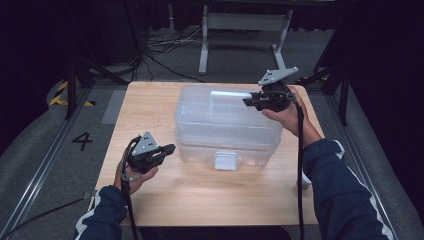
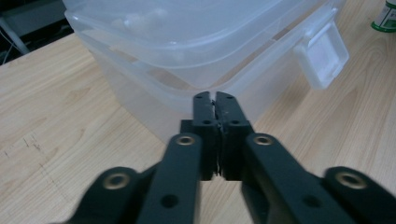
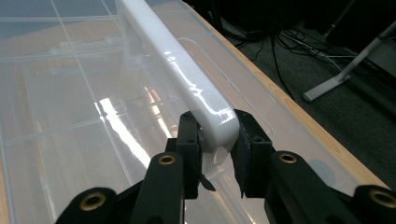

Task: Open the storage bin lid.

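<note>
1. My right claw (image 3: 215, 140) is pinching the end of the white handle (image 3: 180, 70) on top of the clear plastic box (image 1: 225, 125), at the box's far right corner.
2. The box sits in the middle of the worktop (image 1: 150, 107), lid on, its white latch (image 1: 225, 160) facing the near edge.
3. My left claw (image 1: 170, 148) has its jaws pressed together with nothing between them; it hangs just off the box's near left corner, not touching it.
4. In the left gripper view the box's rim (image 2: 154, 88) lies close ahead of the tips.
5. Open worktop lies left of the box and along the near edge; the right and far edges leave only narrow strips.
6. A green-labelled bottle (image 2: 386, 16) stands near the worktop's right edge.
</note>
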The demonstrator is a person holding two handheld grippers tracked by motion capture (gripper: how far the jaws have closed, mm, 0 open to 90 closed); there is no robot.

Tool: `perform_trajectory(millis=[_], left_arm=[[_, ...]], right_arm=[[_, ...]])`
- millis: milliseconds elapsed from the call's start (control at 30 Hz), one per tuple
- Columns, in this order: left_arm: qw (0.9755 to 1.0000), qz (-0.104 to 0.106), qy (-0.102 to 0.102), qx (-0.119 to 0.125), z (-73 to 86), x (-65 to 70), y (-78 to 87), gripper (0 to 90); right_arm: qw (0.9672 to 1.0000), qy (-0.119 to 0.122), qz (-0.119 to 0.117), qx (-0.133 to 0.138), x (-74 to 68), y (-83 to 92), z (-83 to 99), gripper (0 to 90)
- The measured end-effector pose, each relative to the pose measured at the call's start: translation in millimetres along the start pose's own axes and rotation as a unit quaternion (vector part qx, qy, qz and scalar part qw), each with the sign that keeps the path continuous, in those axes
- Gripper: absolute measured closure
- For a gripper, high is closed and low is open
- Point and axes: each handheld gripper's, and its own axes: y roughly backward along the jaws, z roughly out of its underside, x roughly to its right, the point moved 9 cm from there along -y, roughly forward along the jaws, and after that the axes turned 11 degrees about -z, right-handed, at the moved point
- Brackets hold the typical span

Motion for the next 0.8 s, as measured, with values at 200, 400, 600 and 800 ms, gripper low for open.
perform_trajectory(millis=[200,400,600,800], left_arm=[[0.9999,-0.007,0.008,0.001,-8.0,-0.6,-2.2,90.0],[0.9999,-0.009,0.013,0.004,-13.5,-1.2,-6.7,90.0],[0.9999,-0.004,0.012,0.005,-15.4,3.6,-11.0,90.0],[0.9998,-0.004,0.017,0.008,-16.6,6.6,-18.2,90.0]], right_arm=[[1.0,-0.005,-0.002,-0.003,1.6,0.2,-1.9,74.5],[1.0,-0.008,-0.003,-0.004,3.0,0.5,-3.4,74.5],[0.9999,-0.009,-0.003,-0.005,4.0,0.8,-3.7,74.4],[0.9999,-0.01,-0.004,-0.004,4.4,0.8,-3.4,74.4]])
